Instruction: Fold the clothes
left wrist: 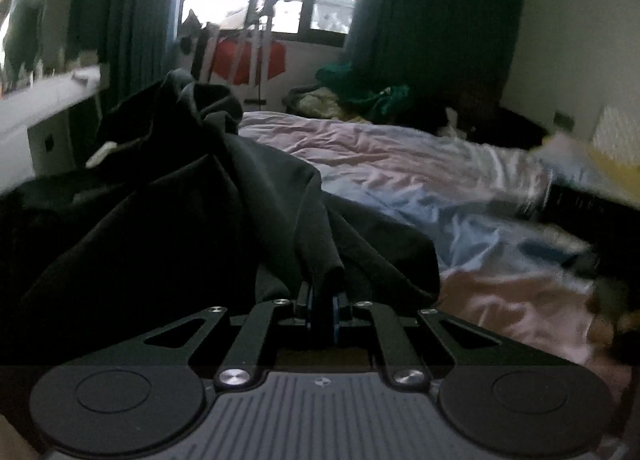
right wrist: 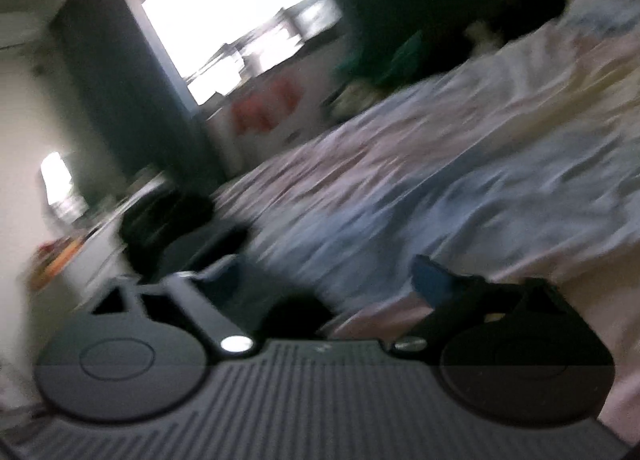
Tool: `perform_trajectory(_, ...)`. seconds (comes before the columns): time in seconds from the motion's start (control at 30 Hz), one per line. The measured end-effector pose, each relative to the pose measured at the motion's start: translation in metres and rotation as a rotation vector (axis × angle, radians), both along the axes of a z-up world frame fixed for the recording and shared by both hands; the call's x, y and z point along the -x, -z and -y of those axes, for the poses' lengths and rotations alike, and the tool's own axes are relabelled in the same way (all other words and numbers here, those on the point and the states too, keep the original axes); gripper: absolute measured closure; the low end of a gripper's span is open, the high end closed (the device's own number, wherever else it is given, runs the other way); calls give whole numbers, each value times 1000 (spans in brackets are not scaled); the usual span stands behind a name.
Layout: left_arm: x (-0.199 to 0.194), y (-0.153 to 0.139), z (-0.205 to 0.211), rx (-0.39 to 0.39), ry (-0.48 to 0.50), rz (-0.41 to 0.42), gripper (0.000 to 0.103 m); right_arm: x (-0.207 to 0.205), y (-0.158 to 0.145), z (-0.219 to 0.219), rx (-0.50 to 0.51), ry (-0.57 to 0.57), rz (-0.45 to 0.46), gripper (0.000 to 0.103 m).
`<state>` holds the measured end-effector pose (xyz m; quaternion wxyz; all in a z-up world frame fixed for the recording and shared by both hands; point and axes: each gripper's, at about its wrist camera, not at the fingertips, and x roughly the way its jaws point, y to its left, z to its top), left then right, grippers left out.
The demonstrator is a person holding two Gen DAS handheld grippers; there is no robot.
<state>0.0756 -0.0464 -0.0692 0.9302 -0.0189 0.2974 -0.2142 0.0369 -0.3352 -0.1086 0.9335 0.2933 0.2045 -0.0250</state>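
Note:
A black garment (left wrist: 192, 212) lies bunched over the left part of the bed. My left gripper (left wrist: 323, 310) is shut on a rolled fold of this garment, which rises from the pads and drapes away to the left. The right wrist view is tilted and blurred by motion. There my right gripper (right wrist: 324, 276) stands open and empty above the bed, its blue-padded fingers (right wrist: 430, 280) wide apart. The black garment shows there as a dark heap (right wrist: 172, 228) at the left, apart from the right gripper.
The bed has a crumpled pink and pale blue cover (left wrist: 400, 164). A white desk (left wrist: 44, 100) stands at the left. A drying rack with a red item (left wrist: 252, 56) stands under the window. Green clothes (left wrist: 360, 88) lie heaped at the bed's far end. Dark items (left wrist: 580, 200) lie at the right.

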Motion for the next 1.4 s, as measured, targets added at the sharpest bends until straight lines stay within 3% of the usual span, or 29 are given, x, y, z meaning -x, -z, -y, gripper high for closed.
perform_trajectory(0.17, -12, 4, -17, 89, -20, -24, 93, -47, -16, -26, -42, -180, -45, 32)
perform_trajectory(0.3, -21, 11, -25, 134, -8, -49, 93, -125, -30, -36, -120, -263, -86, 32)
perform_trajectory(0.4, -26, 16, -31, 171, 15, -49, 93, -201, -33, -49, -86, -275, -127, 31)
perform_trajectory(0.5, -32, 27, -35, 218, 38, -78, 93, -271, -23, -57, -70, -219, -196, 31)
perform_trajectory(0.57, -42, 36, -43, 260, 43, -110, 93, -309, -9, -56, -113, -192, -238, 31)
perform_trajectory(0.73, -69, 55, -52, 323, 42, -174, 93, -363, 29, -63, -236, -227, -328, 35)
perform_trajectory(0.77, -73, 59, -53, 330, 41, -185, 93, -367, 32, -67, -250, -250, -318, 42)
perform_trajectory(0.83, -78, 65, -55, 347, 42, -208, 93, -372, 35, -76, -259, -286, -298, 69)
perform_trajectory(0.9, -76, 67, -57, 351, 46, -209, 94, -369, 26, -87, -190, -272, -281, 87)
perform_trajectory(1.13, -57, 55, -52, 305, 66, -143, 94, -320, -44, -61, -88, -117, -145, 93)
perform_trajectory(1.4, -25, 29, -23, 239, 137, 26, 93, -175, -107, 45, 9, 176, 11, 95)
